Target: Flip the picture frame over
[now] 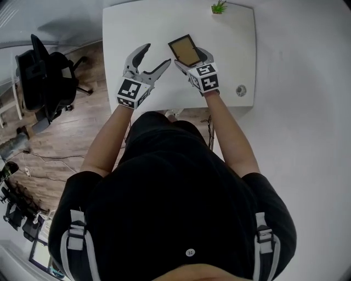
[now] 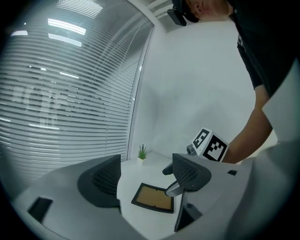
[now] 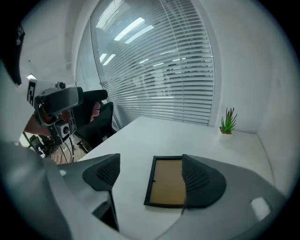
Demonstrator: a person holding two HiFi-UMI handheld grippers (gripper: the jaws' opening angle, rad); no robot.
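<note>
Potted plant, black office chair

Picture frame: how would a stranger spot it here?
Find the white table in front of the person. Near its middle, by the open jaws of the right gripper, the picture frame lies flat. It is the only dark-edged rectangle with a brown panel; the green plant stands in the far corner.

The grey left tongs and right tongs each carry a cube of black-and-white square markers behind them. The person wears a black short-sleeved shirt, with grey buckled straps at both shoulders.
</note>
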